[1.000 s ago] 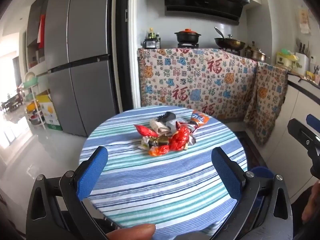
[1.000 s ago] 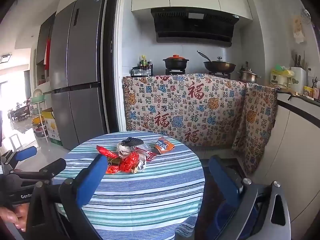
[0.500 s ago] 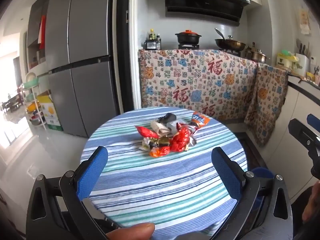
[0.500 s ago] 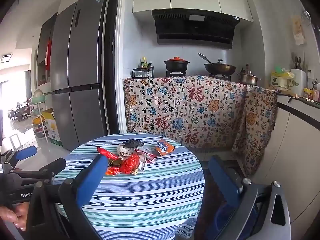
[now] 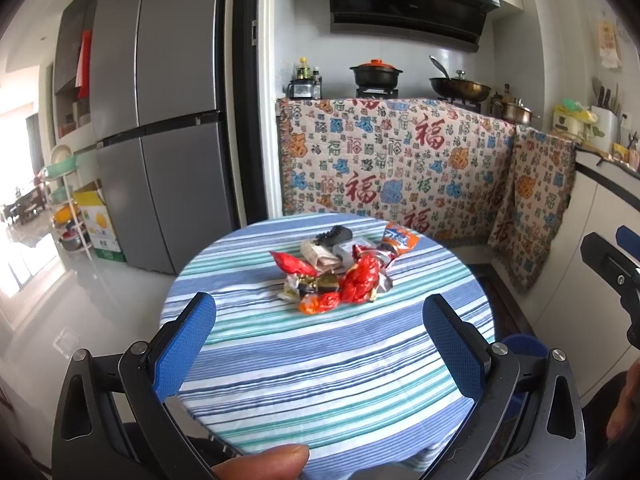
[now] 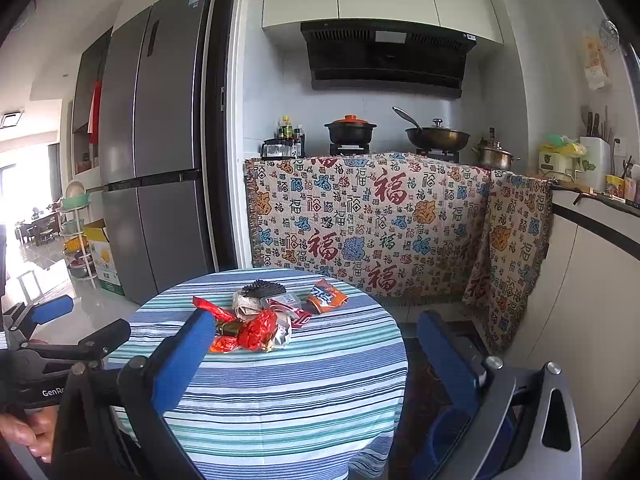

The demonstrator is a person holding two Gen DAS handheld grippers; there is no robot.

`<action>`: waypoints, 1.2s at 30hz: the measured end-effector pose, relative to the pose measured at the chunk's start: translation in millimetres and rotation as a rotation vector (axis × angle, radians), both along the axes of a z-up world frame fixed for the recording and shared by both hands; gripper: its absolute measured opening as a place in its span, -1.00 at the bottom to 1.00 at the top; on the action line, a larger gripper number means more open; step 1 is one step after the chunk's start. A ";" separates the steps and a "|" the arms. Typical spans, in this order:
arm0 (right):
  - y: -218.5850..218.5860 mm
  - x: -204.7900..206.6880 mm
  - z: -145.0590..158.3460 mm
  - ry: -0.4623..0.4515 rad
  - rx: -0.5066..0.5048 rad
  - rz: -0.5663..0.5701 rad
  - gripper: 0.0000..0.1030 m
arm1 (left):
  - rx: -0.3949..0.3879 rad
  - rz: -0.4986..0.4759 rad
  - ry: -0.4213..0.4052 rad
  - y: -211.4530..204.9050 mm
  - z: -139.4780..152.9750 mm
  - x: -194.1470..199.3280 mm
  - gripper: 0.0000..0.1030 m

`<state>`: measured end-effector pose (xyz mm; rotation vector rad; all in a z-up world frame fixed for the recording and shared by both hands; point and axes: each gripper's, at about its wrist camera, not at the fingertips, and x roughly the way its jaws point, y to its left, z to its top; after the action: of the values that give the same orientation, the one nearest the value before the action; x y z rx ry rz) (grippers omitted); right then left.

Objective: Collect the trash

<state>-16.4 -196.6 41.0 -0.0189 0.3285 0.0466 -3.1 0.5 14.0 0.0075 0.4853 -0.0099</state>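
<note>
A heap of crumpled wrappers, red, orange, gold and silver, lies in the middle of a round table covered in a blue-green striped cloth. An orange snack packet lies at the back of the heap, beside a dark object. My left gripper is open over the near half of the table, short of the heap, with nothing between its blue pads. From the right wrist, the heap and orange packet are ahead on the table. My right gripper is open and empty.
A blue bin stands on the floor at the table's right side. Behind are a grey fridge, a counter draped in patterned cloth and pots on the stove. The left gripper shows in the right wrist view, with a hand below it.
</note>
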 end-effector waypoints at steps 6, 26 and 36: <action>-0.5 -0.3 0.2 -0.002 0.001 0.000 1.00 | 0.000 0.001 -0.001 -0.2 -0.7 -0.5 1.00; -0.9 0.6 -3.4 0.003 0.003 -0.007 1.00 | 0.002 -0.002 -0.001 -5.8 -4.2 -0.3 1.00; -0.9 2.1 -5.3 0.007 0.002 -0.009 1.00 | 0.002 -0.004 0.001 -8.8 -8.4 -1.4 1.00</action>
<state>-14.3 -197.5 35.7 -0.0151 0.3357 0.0380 -4.5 -8.2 5.5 0.0102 0.4867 -0.0132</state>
